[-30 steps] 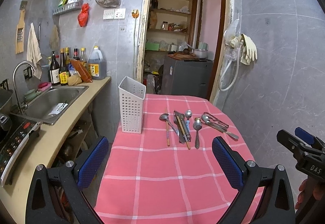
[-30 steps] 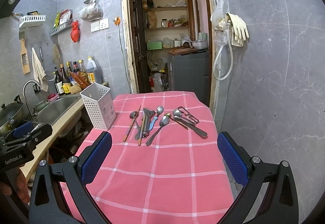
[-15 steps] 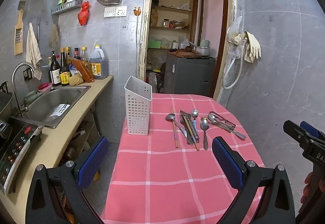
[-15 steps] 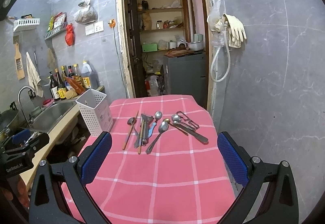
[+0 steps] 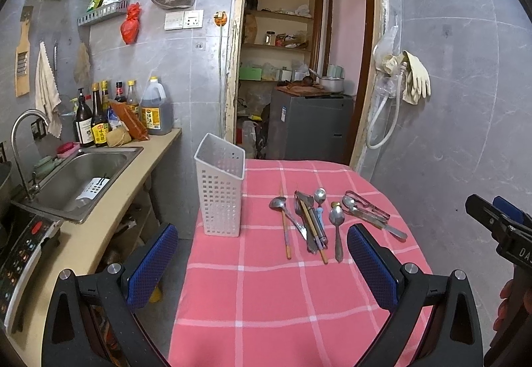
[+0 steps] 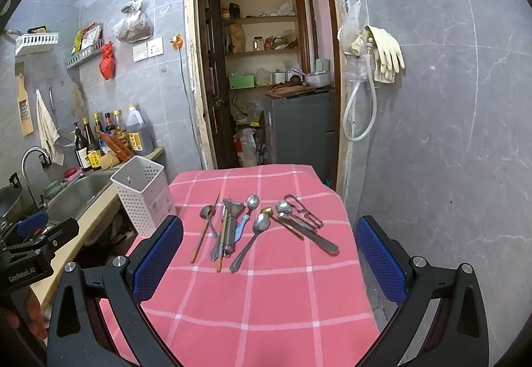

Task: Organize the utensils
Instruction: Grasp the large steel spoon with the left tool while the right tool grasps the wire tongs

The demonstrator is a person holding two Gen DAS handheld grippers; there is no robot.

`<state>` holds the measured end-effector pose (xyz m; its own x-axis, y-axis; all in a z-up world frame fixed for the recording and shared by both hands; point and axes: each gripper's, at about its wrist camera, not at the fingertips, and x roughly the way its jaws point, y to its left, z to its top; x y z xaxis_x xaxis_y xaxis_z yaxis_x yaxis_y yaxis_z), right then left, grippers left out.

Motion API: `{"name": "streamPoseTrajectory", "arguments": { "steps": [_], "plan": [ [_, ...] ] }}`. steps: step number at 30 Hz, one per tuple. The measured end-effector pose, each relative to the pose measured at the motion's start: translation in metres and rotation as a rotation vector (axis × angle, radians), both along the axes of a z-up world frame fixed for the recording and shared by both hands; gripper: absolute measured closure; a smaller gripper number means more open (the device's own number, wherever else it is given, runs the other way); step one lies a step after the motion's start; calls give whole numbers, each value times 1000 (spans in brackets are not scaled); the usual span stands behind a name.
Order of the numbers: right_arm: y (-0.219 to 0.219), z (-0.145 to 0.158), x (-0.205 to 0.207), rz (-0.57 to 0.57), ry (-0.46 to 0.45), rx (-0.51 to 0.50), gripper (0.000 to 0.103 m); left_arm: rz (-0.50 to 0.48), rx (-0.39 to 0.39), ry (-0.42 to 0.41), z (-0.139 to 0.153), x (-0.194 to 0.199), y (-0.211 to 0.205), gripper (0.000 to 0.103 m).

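Several utensils [image 5: 319, 220] (spoons, chopsticks, a peeler, a knife) lie in a loose row on the pink checked tablecloth [image 5: 266, 293]; they also show in the right wrist view [image 6: 259, 227]. A white perforated utensil holder [image 5: 220, 190] stands upright at the table's left edge, also in the right wrist view [image 6: 144, 197]. My left gripper [image 5: 262, 264] is open and empty, above the table's near left part. My right gripper [image 6: 269, 254] is open and empty, short of the utensils.
A counter with a steel sink [image 5: 79, 174], a faucet, bottles [image 5: 99, 120] and a stove panel [image 5: 23, 244] runs along the left. A doorway [image 5: 299, 67] opens behind the table. A grey tiled wall with hanging gloves [image 5: 412, 77] stands close on the right.
Both grippers have drifted a little; the table and holder have shifted right in the left view. The utensils look slightly nearer in the right view. Nothing was grasped.
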<state>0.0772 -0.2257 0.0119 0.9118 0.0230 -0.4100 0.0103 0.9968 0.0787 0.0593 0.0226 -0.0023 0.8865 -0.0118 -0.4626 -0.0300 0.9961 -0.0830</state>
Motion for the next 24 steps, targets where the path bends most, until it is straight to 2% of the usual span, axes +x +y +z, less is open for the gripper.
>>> {"name": "streamPoseTrajectory", "arguments": {
  "steps": [14,19,24],
  "plan": [
    [-35,-2,76,34,4,3,1,13,4,-23,-3,63,-42,1],
    [-49,-12,111,48,11,-19,1,24,1,-6,-10,92,-56,1],
    [-60,-26,152,89,46,-9,1,27,-17,45,-26,126,-68,1]
  ]
}}
